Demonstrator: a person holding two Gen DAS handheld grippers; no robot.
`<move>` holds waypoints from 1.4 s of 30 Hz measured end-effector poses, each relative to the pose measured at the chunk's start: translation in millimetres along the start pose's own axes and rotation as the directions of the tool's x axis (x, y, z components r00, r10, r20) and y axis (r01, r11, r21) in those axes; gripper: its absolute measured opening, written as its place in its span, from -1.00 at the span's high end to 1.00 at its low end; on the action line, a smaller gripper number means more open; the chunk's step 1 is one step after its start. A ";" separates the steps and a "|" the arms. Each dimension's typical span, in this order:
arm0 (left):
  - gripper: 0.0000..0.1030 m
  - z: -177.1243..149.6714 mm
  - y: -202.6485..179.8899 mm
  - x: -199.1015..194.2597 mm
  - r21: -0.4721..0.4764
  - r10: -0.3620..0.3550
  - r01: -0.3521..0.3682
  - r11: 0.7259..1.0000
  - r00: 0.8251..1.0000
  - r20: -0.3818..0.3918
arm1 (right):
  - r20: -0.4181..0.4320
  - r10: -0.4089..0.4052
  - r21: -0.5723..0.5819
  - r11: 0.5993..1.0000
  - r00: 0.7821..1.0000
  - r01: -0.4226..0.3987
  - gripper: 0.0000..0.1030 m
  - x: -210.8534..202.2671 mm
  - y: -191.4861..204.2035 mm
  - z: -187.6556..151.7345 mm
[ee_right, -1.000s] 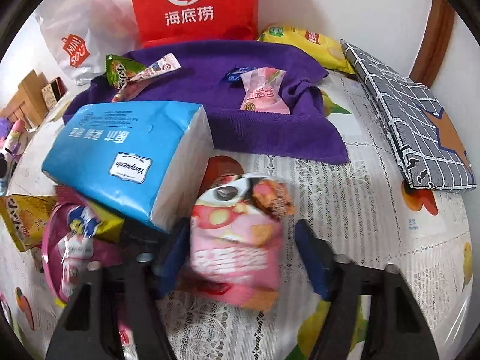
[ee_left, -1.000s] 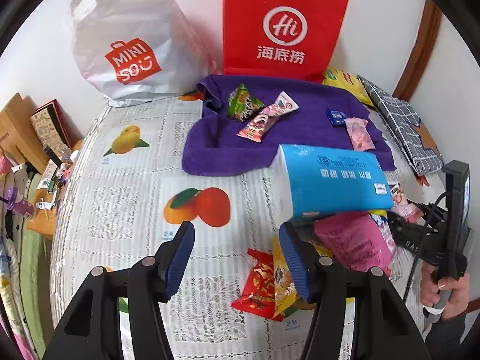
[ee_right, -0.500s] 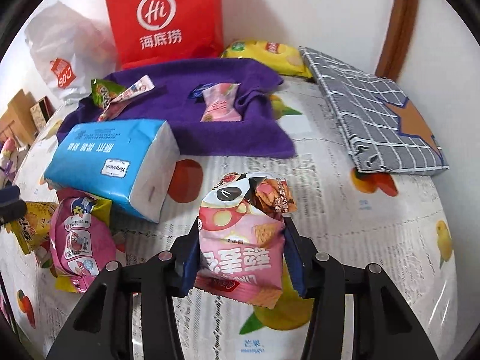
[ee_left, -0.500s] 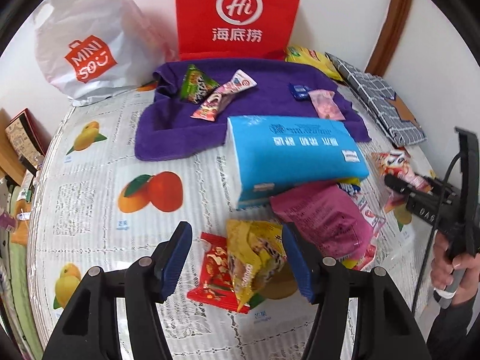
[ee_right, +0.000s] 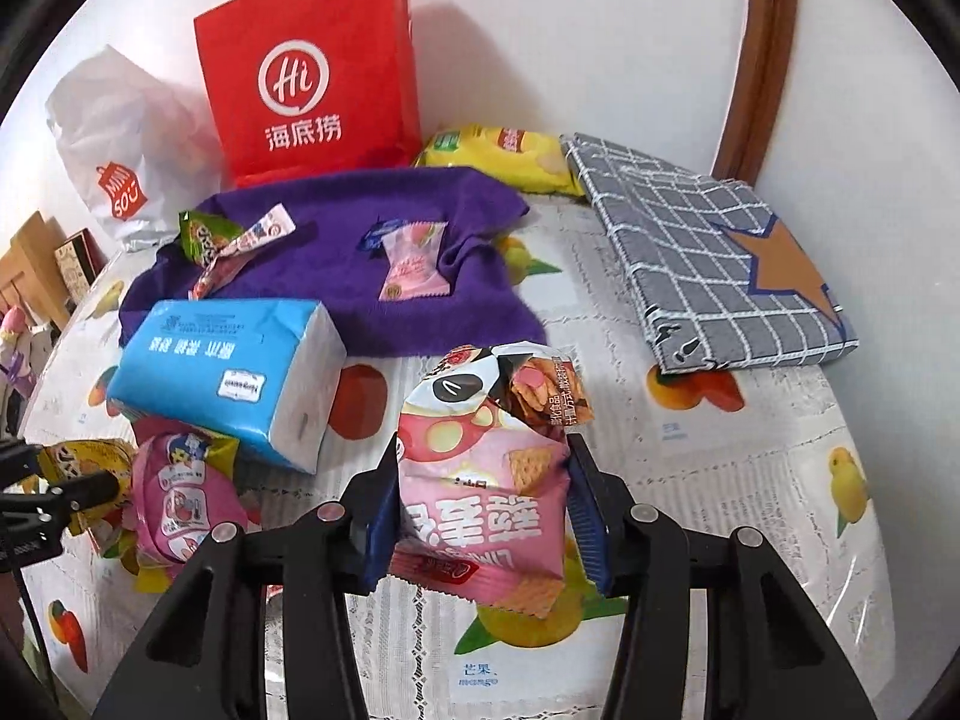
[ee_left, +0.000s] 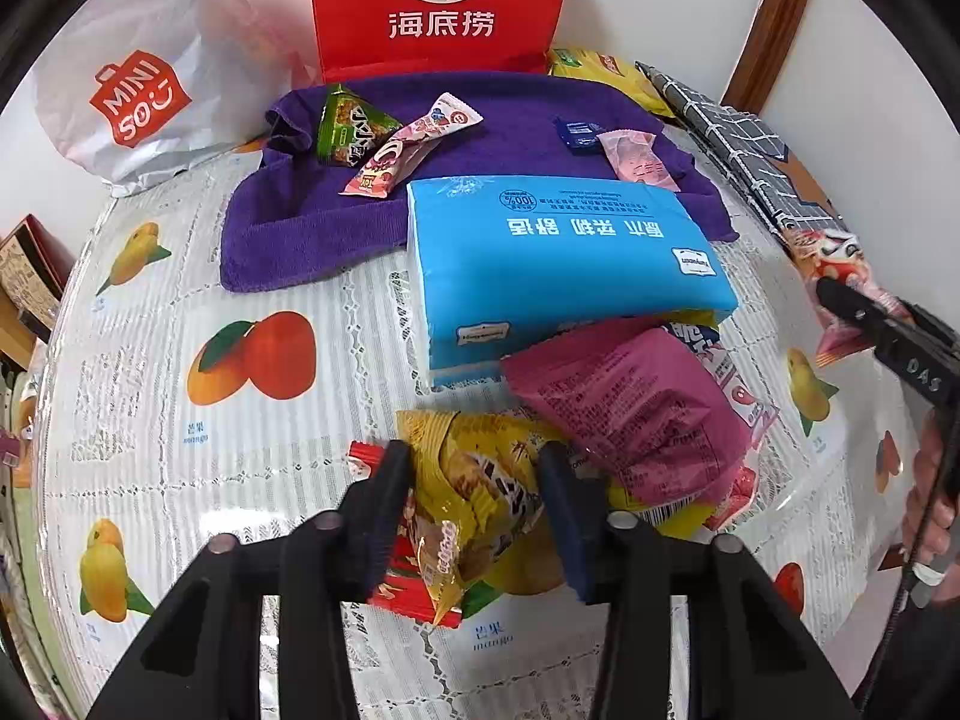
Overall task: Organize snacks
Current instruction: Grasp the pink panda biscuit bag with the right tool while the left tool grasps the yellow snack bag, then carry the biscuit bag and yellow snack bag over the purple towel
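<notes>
The right claw pinches a pink biscuit packet by its lower half, lifted clear of the fruit-print desk; the left claw has narrowed around a yellow snack bag on the near pile, its blue pads at the bag's flanks, though whether they truly bite is hard to judge.

The yellow bag lies on a red packet and against a magenta pouch that is wedged under the blue tissue pack. A lift here could drag the red packet along or tip the pouch and tissues, since the heap interlocks. The puffy film may also slide out from smooth pads. The pink packet, held low, flops at its crumpled top and might twist loose in transit.

Behind, four sorted snacks rest on the purple towel, before a red paper bag. More packets sit under the magenta pouch, too buried to name. The holder's right hand is cropped at the edge, and clutter at far left is too warped to read.
</notes>
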State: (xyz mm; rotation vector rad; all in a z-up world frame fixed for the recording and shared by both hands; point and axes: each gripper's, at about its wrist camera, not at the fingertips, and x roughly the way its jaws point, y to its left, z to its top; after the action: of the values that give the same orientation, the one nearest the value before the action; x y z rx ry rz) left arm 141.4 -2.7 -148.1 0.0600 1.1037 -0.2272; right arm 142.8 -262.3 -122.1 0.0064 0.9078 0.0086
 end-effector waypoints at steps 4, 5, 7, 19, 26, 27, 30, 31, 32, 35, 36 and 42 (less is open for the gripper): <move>0.35 0.5 2.4 -6.1 -0.009 -0.021 0.021 1.000 1.000 0.016 | 0.015 -0.006 0.009 1.000 1.000 0.006 0.05 -7.1 -1.5 4.4; 0.36 1.2 3.2 -7.9 -0.010 -0.025 0.025 1.000 0.999 0.020 | 0.019 -0.006 0.012 1.000 1.000 0.006 0.05 -9.2 -1.8 5.6; 0.37 2.1 5.3 -11.9 -0.013 -0.024 0.025 1.000 0.999 0.031 | 0.025 -0.007 0.015 1.000 1.000 0.007 0.06 -12.3 -1.6 7.6; 0.38 4.1 18.0 -48.7 -0.039 -0.023 0.028 0.999 0.992 0.122 | 0.084 -0.001 0.001 1.000 0.996 0.001 0.06 -38.1 8.0 19.3; 0.38 9.1 22.4 -67.1 -0.051 -0.011 0.020 0.999 0.987 0.162 | 0.107 0.015 -0.013 1.000 0.994 -0.014 0.06 -50.3 16.6 23.2; 0.38 9.7 23.1 -68.8 -0.052 -0.012 0.021 0.998 0.986 0.165 | 0.108 0.020 -0.013 1.000 0.994 -0.019 0.06 -51.2 17.9 23.6; 0.38 13.3 24.9 -73.7 -0.061 -0.011 0.022 0.998 0.984 0.175 | 0.113 0.032 -0.019 0.999 0.993 -0.030 0.06 -54.2 21.6 25.5; 0.38 13.9 25.3 -75.2 -0.063 -0.011 0.023 0.998 0.984 0.179 | 0.117 0.035 -0.021 0.999 0.993 -0.033 0.06 -55.4 23.0 26.2; 0.38 14.8 25.5 -77.0 -0.065 -0.012 0.025 0.998 0.983 0.184 | 0.119 0.038 -0.022 0.999 0.992 -0.035 0.06 -56.0 23.4 26.8; 0.38 17.5 25.4 -80.1 -0.070 -0.009 0.023 0.997 0.981 0.192 | 0.118 0.042 -0.021 0.999 0.992 -0.040 0.06 -56.7 25.2 27.6; 0.38 18.6 25.1 -80.8 -0.070 -0.012 0.026 0.997 0.981 0.195 | 0.120 0.042 -0.027 0.999 0.992 -0.039 0.06 -57.2 26.4 27.5; 0.38 23.6 23.2 -84.7 -0.063 -0.025 0.039 0.997 0.977 0.211 | 0.122 0.040 -0.039 0.999 0.992 -0.036 0.06 -58.9 30.4 29.9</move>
State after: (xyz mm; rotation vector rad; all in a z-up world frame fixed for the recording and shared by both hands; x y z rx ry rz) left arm 130.6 29.0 -63.5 -0.0408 0.9010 -0.2198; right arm 130.0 -232.6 -57.0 -0.0094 0.7839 0.0597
